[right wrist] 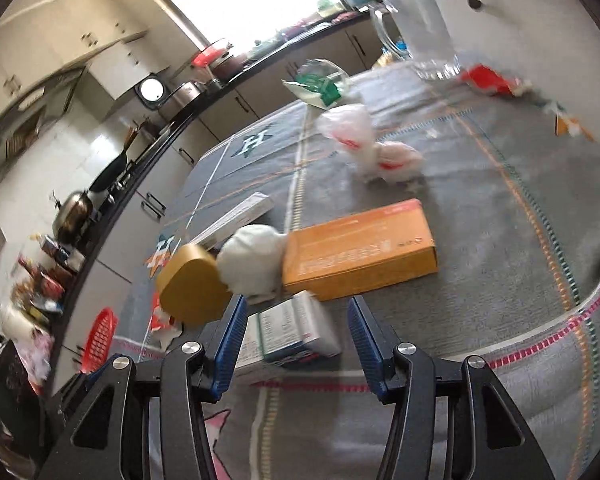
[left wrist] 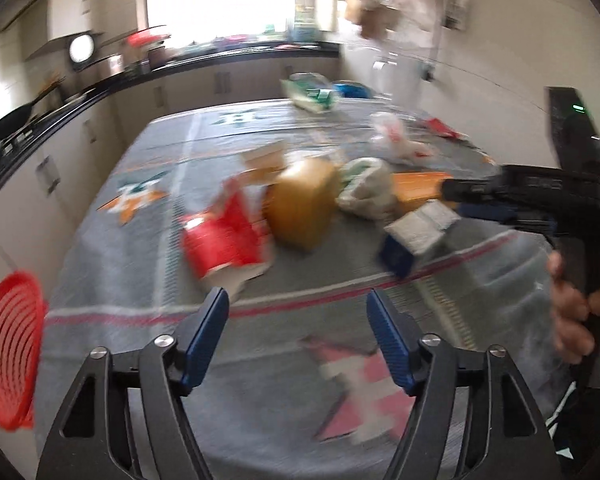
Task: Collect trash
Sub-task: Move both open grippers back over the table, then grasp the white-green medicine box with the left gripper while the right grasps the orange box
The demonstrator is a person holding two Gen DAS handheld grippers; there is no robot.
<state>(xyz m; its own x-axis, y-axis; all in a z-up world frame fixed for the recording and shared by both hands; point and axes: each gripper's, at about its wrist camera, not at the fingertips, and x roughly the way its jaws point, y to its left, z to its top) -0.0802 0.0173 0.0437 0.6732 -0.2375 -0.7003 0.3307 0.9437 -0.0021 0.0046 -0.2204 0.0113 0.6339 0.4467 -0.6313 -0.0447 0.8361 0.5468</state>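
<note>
From the left wrist, the left gripper (left wrist: 296, 304) hangs with jaws open and empty over the worktop (left wrist: 112, 280), nearing a red carton (left wrist: 224, 236); blur smears the labels. From the right wrist, the right gripper (right wrist: 296, 316) is open too, empty, just short of a small white box (right wrist: 296, 328); next it should straddle and close. The red basket (right wrist: 100, 340) is half hidden.

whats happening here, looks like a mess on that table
A person holds a claw in each hand over a table strewn with trash. Both are open and empty: the left claw points toward a red carton, the right claw toward a small white and blue box beside an orange box. A red basket waits at the table's left edge. Nothing is picked up yet.
</note>
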